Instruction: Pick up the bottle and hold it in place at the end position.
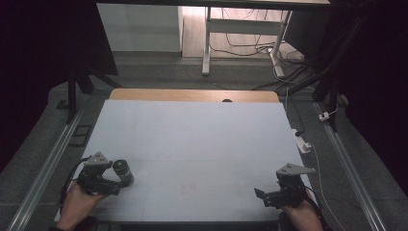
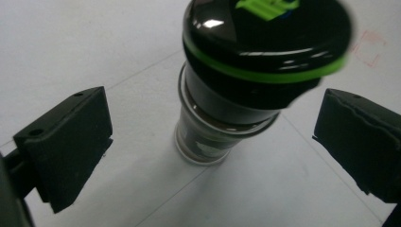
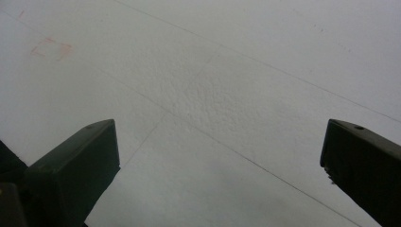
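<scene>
A small glass jar (image 2: 213, 137) with a black lid ringed in green (image 2: 265, 42) stands upright on the white table (image 1: 192, 139), at its near left. My left gripper (image 1: 118, 185) is open, its jaws on either side of the jar (image 1: 122, 172) and apart from it; in the left gripper view the left gripper (image 2: 213, 146) has a clear gap to each side of the glass. My right gripper (image 1: 262, 196) sits open at the near right over bare table, and the right gripper (image 3: 220, 165) has nothing between its jaws.
A faint red square mark (image 1: 187, 189) lies on the table near the front middle. A wooden strip (image 1: 192, 95) runs along the far edge. Metal rails (image 1: 48, 163) flank the table, and cables with a white plug (image 1: 303, 144) lie off the right side.
</scene>
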Action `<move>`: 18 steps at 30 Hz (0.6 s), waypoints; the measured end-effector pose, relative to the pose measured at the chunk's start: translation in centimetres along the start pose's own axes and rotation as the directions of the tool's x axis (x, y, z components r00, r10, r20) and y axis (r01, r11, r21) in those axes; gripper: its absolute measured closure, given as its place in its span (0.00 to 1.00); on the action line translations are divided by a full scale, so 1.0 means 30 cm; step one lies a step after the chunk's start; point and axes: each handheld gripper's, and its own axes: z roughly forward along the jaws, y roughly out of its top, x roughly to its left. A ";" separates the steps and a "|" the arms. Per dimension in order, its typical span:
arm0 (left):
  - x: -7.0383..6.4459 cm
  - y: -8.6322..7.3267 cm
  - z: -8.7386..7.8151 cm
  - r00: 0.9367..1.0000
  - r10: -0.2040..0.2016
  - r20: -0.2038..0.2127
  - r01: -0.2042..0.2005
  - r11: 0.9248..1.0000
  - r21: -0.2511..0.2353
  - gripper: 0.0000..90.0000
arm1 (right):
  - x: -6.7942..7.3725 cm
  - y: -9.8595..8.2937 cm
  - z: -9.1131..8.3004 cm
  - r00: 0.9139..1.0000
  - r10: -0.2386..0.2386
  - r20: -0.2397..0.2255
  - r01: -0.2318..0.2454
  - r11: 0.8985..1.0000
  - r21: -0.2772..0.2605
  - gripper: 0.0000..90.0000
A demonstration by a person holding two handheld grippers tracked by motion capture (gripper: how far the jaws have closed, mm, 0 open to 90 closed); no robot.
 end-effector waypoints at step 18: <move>-0.003 0.006 0.023 0.997 0.076 0.000 -0.076 0.995 0.064 0.44 | 0.001 0.001 0.003 1.000 -0.004 0.002 0.004 1.000 0.008 0.00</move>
